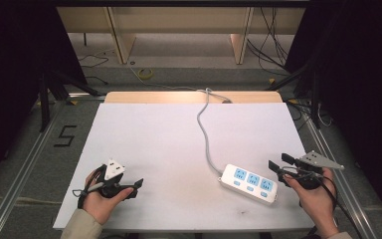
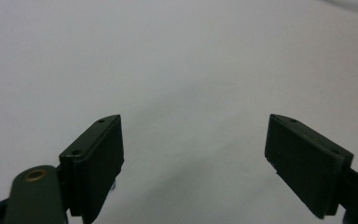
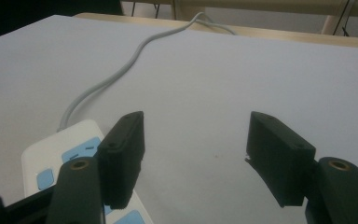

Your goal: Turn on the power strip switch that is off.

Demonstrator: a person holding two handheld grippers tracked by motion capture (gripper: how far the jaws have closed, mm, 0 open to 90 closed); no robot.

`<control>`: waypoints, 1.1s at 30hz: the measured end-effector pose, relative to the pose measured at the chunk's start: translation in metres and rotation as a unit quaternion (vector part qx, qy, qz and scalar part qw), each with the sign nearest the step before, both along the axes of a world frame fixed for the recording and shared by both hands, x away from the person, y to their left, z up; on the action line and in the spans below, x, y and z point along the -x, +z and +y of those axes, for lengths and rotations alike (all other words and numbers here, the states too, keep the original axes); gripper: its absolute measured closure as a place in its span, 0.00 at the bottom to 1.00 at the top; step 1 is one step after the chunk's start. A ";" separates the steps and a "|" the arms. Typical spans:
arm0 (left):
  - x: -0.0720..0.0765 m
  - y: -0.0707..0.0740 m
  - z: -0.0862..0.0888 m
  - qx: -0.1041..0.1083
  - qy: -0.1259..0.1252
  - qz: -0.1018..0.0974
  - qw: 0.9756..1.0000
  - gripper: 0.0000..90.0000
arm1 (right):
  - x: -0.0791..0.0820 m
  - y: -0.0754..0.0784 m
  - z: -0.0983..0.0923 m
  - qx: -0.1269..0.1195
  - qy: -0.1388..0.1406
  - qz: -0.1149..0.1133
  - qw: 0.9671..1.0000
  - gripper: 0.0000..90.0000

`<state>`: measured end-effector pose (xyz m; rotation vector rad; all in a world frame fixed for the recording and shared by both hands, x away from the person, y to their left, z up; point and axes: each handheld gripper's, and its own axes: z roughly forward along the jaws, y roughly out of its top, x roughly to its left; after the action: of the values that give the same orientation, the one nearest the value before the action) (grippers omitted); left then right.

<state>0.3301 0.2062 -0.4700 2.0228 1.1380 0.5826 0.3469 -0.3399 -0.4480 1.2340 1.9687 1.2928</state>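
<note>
While both tongs stood idle, work not yet begun. Power strip [image 1: 249, 183] lay flat on white table [image 1: 169, 149], near-right, cord [image 1: 205, 130] running to far edge. R tongs [image 1: 277, 165] wide open, empty, just beside strip end. L tongs [image 1: 135, 187] wide open, empty, well apart. Judged step: approach. Next move needs R tongs lowered square onto strip.

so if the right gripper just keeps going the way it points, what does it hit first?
Probably nothing soon. The right gripper, jaws open, points across the bare white table. The power strip sits off to its left side, its cord further left. Depth is hard to judge.
</note>
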 end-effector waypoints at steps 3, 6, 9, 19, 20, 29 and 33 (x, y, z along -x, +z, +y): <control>0.001 0.000 0.000 -0.002 -0.001 0.001 1.000 0.21 | 0.000 0.002 0.000 0.002 -0.001 0.002 1.000 0.44; 0.002 0.000 -0.001 -0.003 -0.002 0.000 1.000 0.21 | -0.001 0.004 0.000 0.004 -0.001 0.001 1.000 0.45; 0.001 0.000 0.000 -0.004 -0.002 0.000 1.000 0.21 | -0.003 0.009 0.001 0.009 0.000 0.000 1.000 0.49; 0.001 0.000 0.000 -0.003 0.000 0.001 1.000 0.21 | -0.014 0.022 0.004 0.040 0.003 0.006 0.999 0.68; 0.001 0.000 0.000 -0.003 0.000 0.001 1.000 0.21 | -0.015 0.023 0.005 0.043 0.004 0.006 0.999 0.70; 0.001 0.000 0.000 -0.003 0.001 0.000 1.000 0.21 | -0.018 0.027 0.009 0.068 0.010 0.020 0.997 0.91; 0.001 0.000 0.000 -0.004 0.001 0.000 1.000 0.21 | -0.018 0.028 0.010 0.075 0.012 0.019 0.997 0.96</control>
<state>0.3289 0.2060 -0.4700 2.0286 1.1387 0.5878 0.3650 -0.3298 -0.4199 1.1734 2.0708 1.1169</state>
